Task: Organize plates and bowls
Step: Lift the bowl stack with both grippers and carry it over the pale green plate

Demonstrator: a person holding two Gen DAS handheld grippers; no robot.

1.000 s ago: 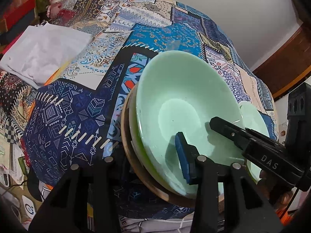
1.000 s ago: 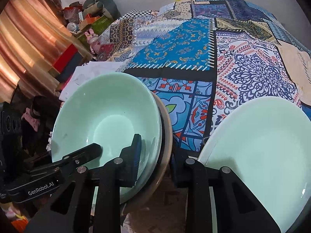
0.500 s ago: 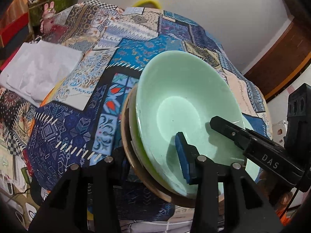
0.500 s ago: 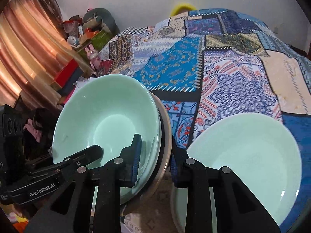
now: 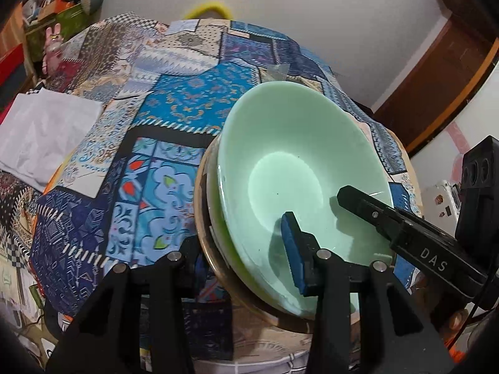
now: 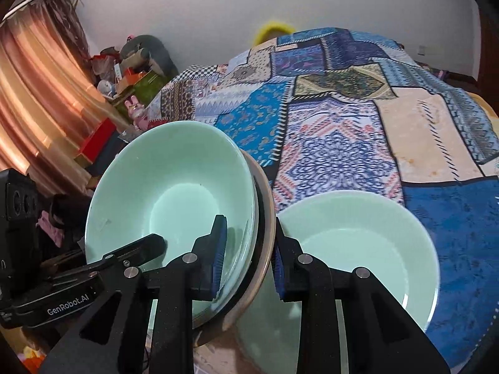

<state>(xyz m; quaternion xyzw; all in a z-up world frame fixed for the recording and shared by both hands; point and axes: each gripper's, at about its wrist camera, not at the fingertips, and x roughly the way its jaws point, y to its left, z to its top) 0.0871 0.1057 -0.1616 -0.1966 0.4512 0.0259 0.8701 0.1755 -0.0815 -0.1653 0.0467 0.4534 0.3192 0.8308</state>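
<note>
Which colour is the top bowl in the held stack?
Pale mint green bowl; the right wrist view shows it best.

Bowls [image 5: 299, 162]: pale mint green
Outer dish [image 6: 266, 205]: tan rim
Bedspread [image 6: 336, 143]: blue patchwork prints
Curtain [image 6: 37, 99]: coppery orange
Gripper pads [image 5: 291, 249]: blue

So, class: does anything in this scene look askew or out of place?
Yes. The stack of dishes is tipped steeply on edge, clamped by both the left gripper and right gripper, beside a flat-lying green bowl.
</note>
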